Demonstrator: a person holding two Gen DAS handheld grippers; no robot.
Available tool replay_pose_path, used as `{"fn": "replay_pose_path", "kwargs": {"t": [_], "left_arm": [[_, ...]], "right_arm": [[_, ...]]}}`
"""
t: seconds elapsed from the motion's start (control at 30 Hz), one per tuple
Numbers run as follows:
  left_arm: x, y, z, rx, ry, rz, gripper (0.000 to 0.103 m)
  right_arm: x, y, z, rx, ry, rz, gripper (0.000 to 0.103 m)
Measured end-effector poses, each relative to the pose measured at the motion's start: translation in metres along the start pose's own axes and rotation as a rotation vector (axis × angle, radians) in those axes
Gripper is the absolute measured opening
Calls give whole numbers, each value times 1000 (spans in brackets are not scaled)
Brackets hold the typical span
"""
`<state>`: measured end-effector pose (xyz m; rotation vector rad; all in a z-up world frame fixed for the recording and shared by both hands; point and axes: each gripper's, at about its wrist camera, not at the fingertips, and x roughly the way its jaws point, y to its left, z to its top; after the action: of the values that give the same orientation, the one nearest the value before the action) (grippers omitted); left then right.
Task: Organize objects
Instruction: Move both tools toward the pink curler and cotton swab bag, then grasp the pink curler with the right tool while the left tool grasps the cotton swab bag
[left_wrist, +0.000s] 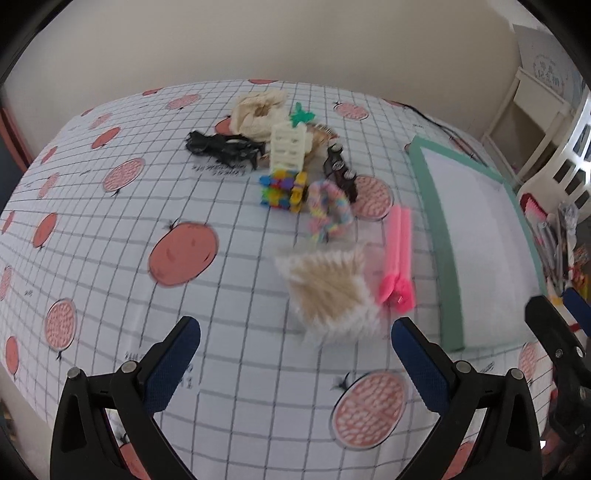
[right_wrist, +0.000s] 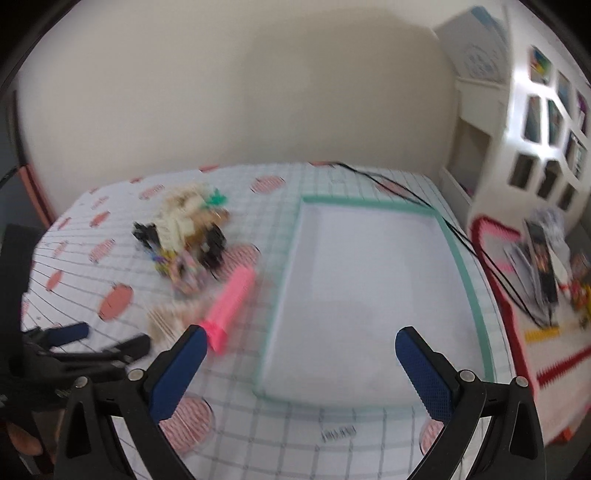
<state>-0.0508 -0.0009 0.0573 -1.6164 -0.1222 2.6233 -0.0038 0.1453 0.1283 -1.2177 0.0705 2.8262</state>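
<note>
A heap of small items lies on the patterned cloth: a cream scrunchie (left_wrist: 258, 110), a black hair claw (left_wrist: 221, 146), a cream claw clip (left_wrist: 288, 147), a colourful clip (left_wrist: 282, 190), a pastel scrunchie (left_wrist: 328, 208), a pink clip (left_wrist: 399, 254) and a furry beige clip (left_wrist: 328, 291). A white tray with a green rim (left_wrist: 432, 206) (right_wrist: 280, 295) lies to the right with nothing in it. My left gripper (left_wrist: 295, 347) is open, just short of the furry clip. My right gripper (right_wrist: 301, 354) is open over the tray's near left corner.
The table is covered by a checked cloth with red fruit prints (left_wrist: 181, 254). A black cable (right_wrist: 461, 236) runs along the tray's right side. A white shelf unit (right_wrist: 535, 122) and a red-edged mat with clutter (right_wrist: 546, 266) lie to the right. A wall stands behind.
</note>
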Motion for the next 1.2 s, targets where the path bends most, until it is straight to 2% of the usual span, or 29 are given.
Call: {"fn": "replay_pose_path", "kwargs": {"t": [0.23,0.43,0.6,0.73,0.93,1.07,1.2], "left_arm": [[14,-4,25,-10,38,-5,103],[29,-2,40,-28,82,5,103],[37,-4,39,-20,104,14,103],[43,-5,37,0,143,-15,103],[54,-3,36,29,160,3,103],[59,-1,36,24,171,0,103],[64,-4,36,47,173,11,102]], "right_arm": [[20,15,39,-25,-12,65,103],[45,23,62,7,-7,109,101],[64,29,65,6,35,133,91],[81,33,60,13,88,164,82],[96,39,51,36,138,202,69],[106,45,45,28,178,213,55],[117,46,39,39,223,229,49]]}}
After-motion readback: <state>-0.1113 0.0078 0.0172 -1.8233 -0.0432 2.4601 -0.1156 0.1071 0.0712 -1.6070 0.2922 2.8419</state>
